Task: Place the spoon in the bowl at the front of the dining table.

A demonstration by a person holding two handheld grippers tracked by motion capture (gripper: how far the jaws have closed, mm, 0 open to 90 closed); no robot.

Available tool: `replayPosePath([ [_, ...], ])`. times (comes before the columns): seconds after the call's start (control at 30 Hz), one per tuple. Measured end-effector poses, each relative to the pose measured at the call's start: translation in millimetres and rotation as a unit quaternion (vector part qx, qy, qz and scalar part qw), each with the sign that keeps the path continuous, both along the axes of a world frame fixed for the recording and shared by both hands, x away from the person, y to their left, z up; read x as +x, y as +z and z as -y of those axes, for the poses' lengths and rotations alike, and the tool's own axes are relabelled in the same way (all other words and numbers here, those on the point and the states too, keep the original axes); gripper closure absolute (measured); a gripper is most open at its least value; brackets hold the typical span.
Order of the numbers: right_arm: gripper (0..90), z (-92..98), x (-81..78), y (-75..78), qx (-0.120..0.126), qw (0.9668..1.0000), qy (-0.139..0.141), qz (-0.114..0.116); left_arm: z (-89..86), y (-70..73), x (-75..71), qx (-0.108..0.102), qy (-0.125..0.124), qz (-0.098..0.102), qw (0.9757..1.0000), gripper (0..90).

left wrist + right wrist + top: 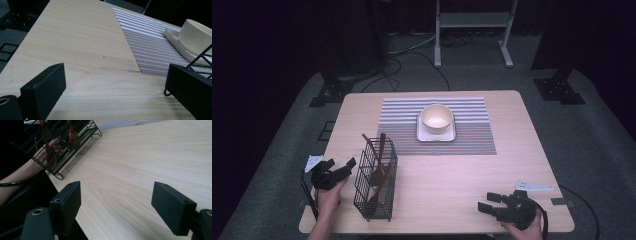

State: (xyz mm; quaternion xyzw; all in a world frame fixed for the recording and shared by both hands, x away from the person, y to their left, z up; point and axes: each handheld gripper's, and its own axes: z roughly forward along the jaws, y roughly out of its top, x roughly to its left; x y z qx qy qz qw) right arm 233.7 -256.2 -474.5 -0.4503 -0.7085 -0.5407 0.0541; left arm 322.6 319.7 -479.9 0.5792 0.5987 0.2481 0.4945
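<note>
Both hands rest low at the table's near edge, left tool beside the wire basket and right tool both gaping wide, empty.

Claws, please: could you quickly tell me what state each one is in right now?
Left claw: open, holding nothing, beside the wire basket.
Right claw: open, empty, over bare table.

Black wire basket, cream bowl, grey-striped placemat, pale wooden table.

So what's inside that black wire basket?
The basket holds brown wooden utensils standing tilted, handles poking above the rim. One looks like a spoon. How many there are I cannot tell, because the wires and the utensils cover each other.
</note>
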Motion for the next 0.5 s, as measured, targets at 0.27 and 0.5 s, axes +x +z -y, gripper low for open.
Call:
replayPosePath([
  [0.27,22.7,-4.4,4.9,-3.7,0.014,0.9995,0.017,-0.024,0.3,0.2,-0.7,0.002,0.000,0.002,1.0000,2.3],
  [0.5,22.7,-12.5,10.8,-2.1,0.020,0.9984,0.037,-0.038,0.5,0.1,-1.0,0.001,0.001,0.005,1.0000,2.2],
])
